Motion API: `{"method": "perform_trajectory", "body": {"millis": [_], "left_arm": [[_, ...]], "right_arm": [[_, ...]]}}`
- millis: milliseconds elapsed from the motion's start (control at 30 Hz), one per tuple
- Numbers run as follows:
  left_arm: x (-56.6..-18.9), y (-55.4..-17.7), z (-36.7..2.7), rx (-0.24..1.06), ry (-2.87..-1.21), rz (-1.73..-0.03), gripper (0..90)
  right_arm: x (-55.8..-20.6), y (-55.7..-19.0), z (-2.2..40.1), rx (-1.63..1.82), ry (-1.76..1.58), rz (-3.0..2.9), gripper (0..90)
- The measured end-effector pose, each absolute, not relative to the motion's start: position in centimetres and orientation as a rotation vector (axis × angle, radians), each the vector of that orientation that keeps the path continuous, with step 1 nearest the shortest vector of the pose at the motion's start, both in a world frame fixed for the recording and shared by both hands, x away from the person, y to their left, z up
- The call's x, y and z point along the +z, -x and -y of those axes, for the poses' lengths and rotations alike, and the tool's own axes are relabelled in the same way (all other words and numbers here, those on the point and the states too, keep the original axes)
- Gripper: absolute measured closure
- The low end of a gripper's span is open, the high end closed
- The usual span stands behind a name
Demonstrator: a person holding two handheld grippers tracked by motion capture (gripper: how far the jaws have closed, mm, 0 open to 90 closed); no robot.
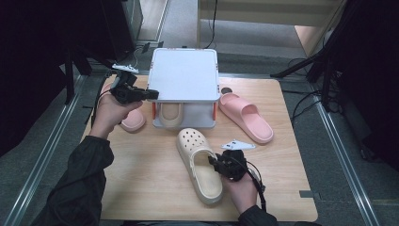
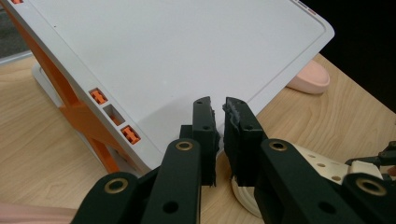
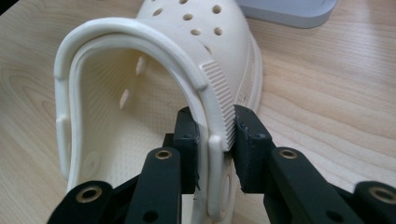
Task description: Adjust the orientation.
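A cream clog (image 1: 200, 165) is seen lying on the wooden table (image 1: 291, 188), toe toward a white rack (image 1: 184, 75) at the far side and heel toward the person. Its side wall by the heel strap is gripped by the right gripper (image 1: 217, 165); in the right gripper view the ribbed strap (image 3: 219, 102) is pinched between the two black jaws of that gripper (image 3: 215, 128), one pad inside the shoe and one outside. The left gripper (image 1: 149, 94) is held at the left front corner of the rack's top shelf. In the left gripper view the jaws of this gripper (image 2: 219, 112) are drawn narrow, with only a slim gap left between them and nothing caught there, and they are laid over the edge of the white shelf (image 2: 187, 56), whose orange side struts (image 2: 84, 116) are seen below. A second cream shoe (image 1: 171, 112) is stowed under the shelf. A pink slide (image 1: 245, 116) is placed just right of the rack, and another pink slide (image 1: 132, 120) lies left of it, near the left hand (image 1: 112, 109). The right hand (image 1: 242, 188) is set at the near edge, beside the clog's heel.
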State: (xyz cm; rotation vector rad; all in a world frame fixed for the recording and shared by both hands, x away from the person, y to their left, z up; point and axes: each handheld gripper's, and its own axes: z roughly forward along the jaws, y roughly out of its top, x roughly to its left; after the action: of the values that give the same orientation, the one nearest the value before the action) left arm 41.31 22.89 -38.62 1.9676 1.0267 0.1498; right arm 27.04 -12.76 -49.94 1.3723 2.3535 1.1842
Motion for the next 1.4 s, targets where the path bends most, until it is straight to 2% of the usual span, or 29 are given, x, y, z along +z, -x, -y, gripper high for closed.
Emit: {"method": "perform_trajectory", "body": {"millis": [500,933,1167,1400], "left_arm": [[-38.8,-41.3,-23.0,0.141,-1.953,-1.024,82.3],[-39.0,-41.4,-23.3,0.125,-1.936,-1.018,82.6],[-39.0,-41.3,-23.3,0.128,-1.937,-1.019,82.6],[-39.0,-41.3,-23.3,0.128,-1.935,-1.018,82.5]], "right_arm": [[-46.9,-29.2,14.0,1.242,-1.391,-2.275,77.1],[-44.9,-34.0,13.6,1.259,-1.399,-2.156,77.0],[-45.4,-36.2,11.9,1.195,-1.422,-2.120,76.8],[-47.3,-36.6,10.6,1.140,-1.455,-2.117,75.7]]}}
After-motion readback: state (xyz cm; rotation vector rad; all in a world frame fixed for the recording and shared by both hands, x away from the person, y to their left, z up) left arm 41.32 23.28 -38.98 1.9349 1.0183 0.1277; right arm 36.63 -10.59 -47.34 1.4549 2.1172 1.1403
